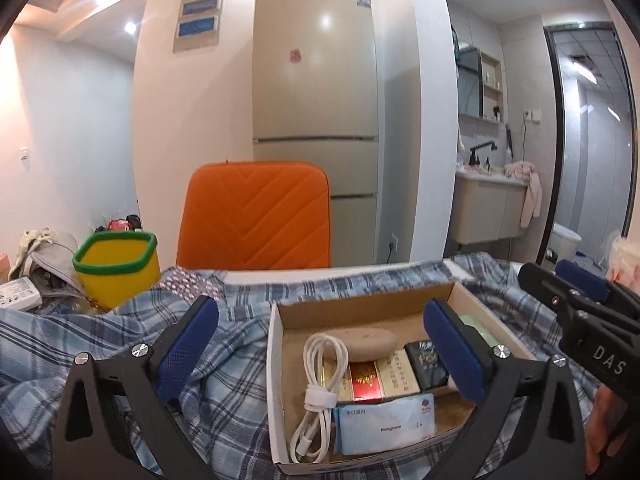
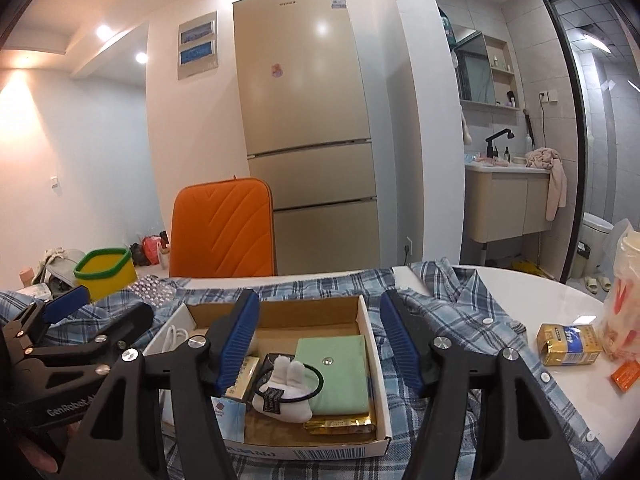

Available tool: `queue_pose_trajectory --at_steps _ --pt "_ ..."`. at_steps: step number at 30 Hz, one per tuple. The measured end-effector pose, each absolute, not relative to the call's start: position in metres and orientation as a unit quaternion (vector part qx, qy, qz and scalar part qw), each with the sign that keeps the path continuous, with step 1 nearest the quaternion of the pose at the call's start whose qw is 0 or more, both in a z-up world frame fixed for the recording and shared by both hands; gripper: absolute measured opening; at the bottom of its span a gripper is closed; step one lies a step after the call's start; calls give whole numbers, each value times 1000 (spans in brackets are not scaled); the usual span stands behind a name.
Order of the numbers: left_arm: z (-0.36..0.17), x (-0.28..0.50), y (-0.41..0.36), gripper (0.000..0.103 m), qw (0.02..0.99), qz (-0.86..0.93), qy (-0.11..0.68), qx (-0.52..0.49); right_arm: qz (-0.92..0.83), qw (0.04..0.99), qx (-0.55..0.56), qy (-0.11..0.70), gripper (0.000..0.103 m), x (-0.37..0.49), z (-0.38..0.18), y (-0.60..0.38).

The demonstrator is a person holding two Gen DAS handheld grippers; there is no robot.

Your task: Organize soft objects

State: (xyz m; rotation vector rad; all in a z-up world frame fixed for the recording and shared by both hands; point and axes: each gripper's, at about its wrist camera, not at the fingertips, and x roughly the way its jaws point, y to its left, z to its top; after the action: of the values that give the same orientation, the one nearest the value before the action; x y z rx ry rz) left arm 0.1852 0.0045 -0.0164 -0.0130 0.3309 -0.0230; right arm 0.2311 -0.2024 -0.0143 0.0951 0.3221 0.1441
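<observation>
1. Left hand-held gripper (image 1: 320, 344): jaws spread wide and holding nothing. It hangs over the left half of the cardboard box (image 1: 276, 360); one finger sits above the plaid shirt (image 1: 224, 380), the other above the box interior.
2. Right hand-held gripper (image 2: 320, 340): jaws also spread wide and empty, poised over the right half of the same box.
3. Location of task items: the shirt lies crumpled on the white bench (image 2: 540, 300), spread beneath and around the box. Inside the box are a white plush bunny on a hair tie (image 2: 286, 392), a green cloth pouch (image 2: 336, 372), a tissue pack (image 1: 384, 420), a coiled white cable (image 1: 316, 384) and several small cartons.
4. Judged step: selecting a soft item; no grasp has begun. Which item is intended cannot be told.
5. Recommendation, if the bunny is taken: descend vertically, close across the plush body rather than the elastic, and keep the fingers off the box wall.
6. Recommendation, if the shirt is taken: lift the box away first, since it pins the cloth.
7. Risk: a wide jaw closing low may catch the pouch or a carton along with the target.
</observation>
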Motion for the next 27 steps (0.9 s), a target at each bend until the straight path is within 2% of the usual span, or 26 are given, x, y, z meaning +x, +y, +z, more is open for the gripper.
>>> queue_pose_trajectory --at_steps 3,4,5,10,15,27 --pt "1 167 4 102 992 -11 124 -2 71 988 48 127 67 220 2 -207" --pt "8 161 3 102 994 -11 110 2 69 990 50 114 74 215 9 -209" --pt "15 153 2 102 996 -10 93 6 71 991 53 103 77 210 15 -211" --pt "41 124 -1 102 999 -16 46 5 81 994 44 63 81 182 46 -214" --pt "59 94 2 103 1000 -11 14 -11 91 993 46 56 103 153 59 -218" --pt "46 49 2 103 1000 -22 4 10 77 997 15 -3 103 78 66 -224"
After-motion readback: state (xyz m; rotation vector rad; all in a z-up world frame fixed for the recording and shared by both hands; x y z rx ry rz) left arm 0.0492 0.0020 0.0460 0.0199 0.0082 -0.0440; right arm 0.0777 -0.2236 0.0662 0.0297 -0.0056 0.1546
